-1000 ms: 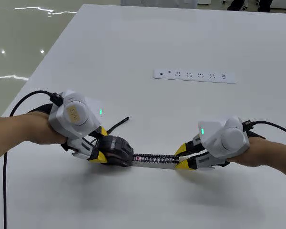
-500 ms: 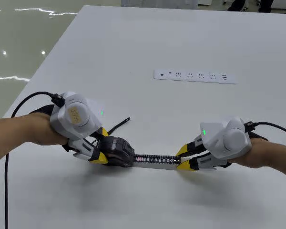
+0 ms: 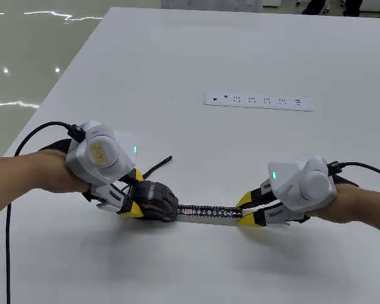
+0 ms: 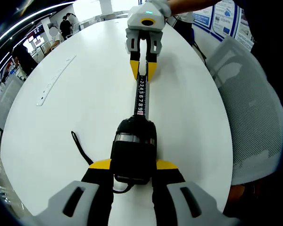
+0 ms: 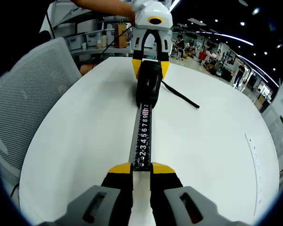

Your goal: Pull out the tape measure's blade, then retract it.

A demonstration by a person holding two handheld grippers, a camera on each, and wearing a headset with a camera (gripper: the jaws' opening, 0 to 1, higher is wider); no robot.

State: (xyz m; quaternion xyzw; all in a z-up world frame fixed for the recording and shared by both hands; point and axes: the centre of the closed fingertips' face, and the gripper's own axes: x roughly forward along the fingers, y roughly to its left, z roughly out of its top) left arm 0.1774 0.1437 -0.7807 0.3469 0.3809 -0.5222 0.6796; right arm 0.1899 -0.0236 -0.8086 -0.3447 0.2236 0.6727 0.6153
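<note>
Tape measure (image 3: 155,200) held by left gripper (image 3: 134,192); right gripper (image 3: 246,210) pinches blade (image 3: 209,211).

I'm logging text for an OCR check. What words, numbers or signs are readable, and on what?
"2 3 4 5 6 7 8 9": on the tape measure's blade.
Figures past the 9: blurred.
Wall posters: too small to read.
</note>
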